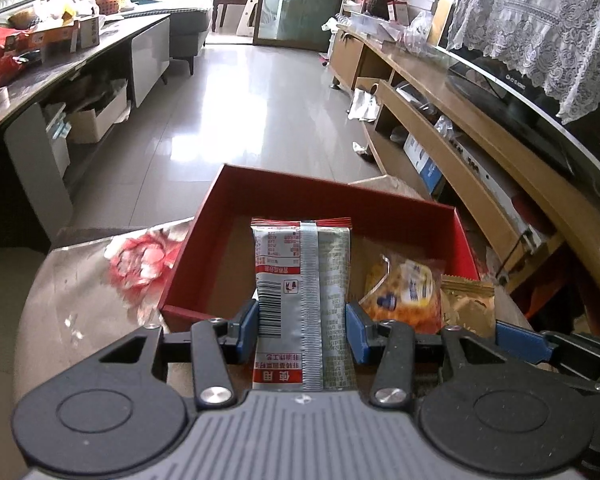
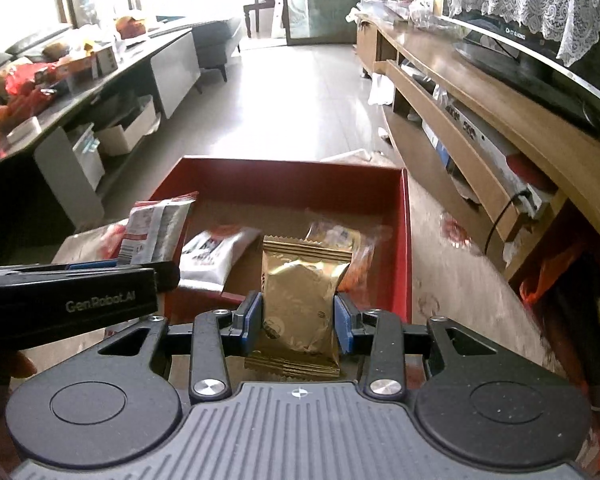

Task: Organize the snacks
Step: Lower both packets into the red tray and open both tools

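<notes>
My left gripper (image 1: 302, 320) is shut on a long silver snack packet (image 1: 304, 300) with red ends and a barcode, held over the near edge of a red box (image 1: 332, 196). My right gripper (image 2: 298, 320) is shut on a gold packet (image 2: 298, 300), also above the box's near edge (image 2: 404, 240). Inside the box lie an orange-yellow clear snack bag (image 1: 404, 292) and a white packet (image 2: 212, 252). In the right wrist view the left gripper's black body (image 2: 72, 300) crosses the left side with the silver packet (image 2: 156, 228) sticking out. The gold packet (image 1: 466, 304) shows at the right of the left wrist view.
The box stands on a low surface under a floral cloth (image 1: 140, 260). A wooden TV cabinet (image 1: 460, 120) with a television (image 2: 540, 80) runs along the right. A dark cluttered table (image 1: 60, 64) is at the left, and shiny tile floor (image 1: 252, 100) lies beyond.
</notes>
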### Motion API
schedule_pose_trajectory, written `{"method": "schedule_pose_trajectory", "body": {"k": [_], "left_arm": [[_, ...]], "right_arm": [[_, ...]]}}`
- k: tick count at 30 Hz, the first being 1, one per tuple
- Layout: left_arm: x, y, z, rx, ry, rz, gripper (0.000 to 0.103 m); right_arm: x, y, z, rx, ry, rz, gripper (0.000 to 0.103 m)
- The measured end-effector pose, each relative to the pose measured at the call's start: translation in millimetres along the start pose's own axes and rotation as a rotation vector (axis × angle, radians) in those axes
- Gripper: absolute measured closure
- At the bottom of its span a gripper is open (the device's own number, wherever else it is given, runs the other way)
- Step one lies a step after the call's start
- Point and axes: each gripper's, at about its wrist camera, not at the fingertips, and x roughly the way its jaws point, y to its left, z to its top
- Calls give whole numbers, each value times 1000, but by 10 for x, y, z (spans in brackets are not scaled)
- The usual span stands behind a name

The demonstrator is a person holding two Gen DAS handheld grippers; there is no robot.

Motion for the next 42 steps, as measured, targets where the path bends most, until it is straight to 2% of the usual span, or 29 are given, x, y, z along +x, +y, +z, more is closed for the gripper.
{"method": "schedule_pose_trajectory", "body": {"k": [12, 24, 33, 42], "left_arm": [[466, -75, 271, -13, 8, 25, 54], [868, -126, 340, -13, 37, 61, 54], [992, -150, 305, -3, 63, 74, 53], [962, -166, 318, 12, 50, 76, 49]], "right_arm": [[395, -87, 273, 5, 14, -5, 57], [774, -194, 357, 15, 53, -21, 57], [987, -191, 334, 0, 98, -21, 57], [1000, -215, 335, 2, 100, -18, 51]]}}
